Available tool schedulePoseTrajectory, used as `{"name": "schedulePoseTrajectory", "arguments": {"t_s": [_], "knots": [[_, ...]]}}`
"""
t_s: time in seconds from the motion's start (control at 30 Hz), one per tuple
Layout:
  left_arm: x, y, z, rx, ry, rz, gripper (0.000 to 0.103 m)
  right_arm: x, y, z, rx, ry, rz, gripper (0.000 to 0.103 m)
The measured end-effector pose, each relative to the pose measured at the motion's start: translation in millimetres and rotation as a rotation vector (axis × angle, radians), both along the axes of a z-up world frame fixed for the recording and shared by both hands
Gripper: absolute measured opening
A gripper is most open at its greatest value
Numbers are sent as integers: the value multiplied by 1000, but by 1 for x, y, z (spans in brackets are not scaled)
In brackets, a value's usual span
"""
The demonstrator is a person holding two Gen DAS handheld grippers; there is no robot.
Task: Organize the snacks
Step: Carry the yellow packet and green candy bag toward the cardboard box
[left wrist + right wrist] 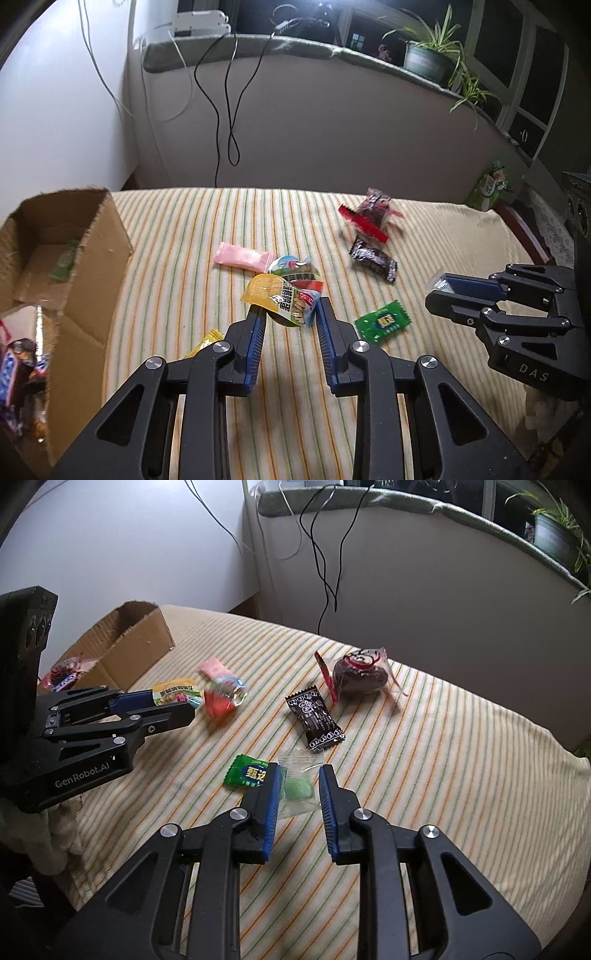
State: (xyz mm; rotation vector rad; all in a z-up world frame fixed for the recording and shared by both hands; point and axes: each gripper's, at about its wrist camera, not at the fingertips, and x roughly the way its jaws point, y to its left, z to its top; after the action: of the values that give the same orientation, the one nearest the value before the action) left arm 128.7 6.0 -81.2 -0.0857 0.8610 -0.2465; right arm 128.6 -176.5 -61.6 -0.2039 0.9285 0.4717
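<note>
Both claws busy gathering snacks off the striped blanket (221, 206)

My left claw (288, 314) pinches the yellow jelly cup (280, 299), bound for the cardboard box (92, 236) at far left; my right claw (298, 781) straddles the clear green candy (299, 786), jaws not yet closed.

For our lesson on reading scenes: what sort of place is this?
Probably a room in a home: a striped cloth over a bed or table, a window ledge with a potted plant, and loose cables down the wall.
</note>
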Motion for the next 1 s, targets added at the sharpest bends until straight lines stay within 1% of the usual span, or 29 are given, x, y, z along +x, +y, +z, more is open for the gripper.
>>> {"name": "schedulePoseTrajectory", "arguments": {"t_s": [0.17,0.37,0.67,1.0], "knots": [[-12,3,13,-11,-26,-1,26,-17,0,16,-8,-38,12,22],[-28,10,24,-16,-51,8,26,-28,3,28,-7,-57,18,22],[-45,25,35,-12,-73,37,26,-37,15,36,-4,-65,24,22],[-60,51,44,-13,-96,80,26,-44,41,47,-6,-81,57,22]]}}
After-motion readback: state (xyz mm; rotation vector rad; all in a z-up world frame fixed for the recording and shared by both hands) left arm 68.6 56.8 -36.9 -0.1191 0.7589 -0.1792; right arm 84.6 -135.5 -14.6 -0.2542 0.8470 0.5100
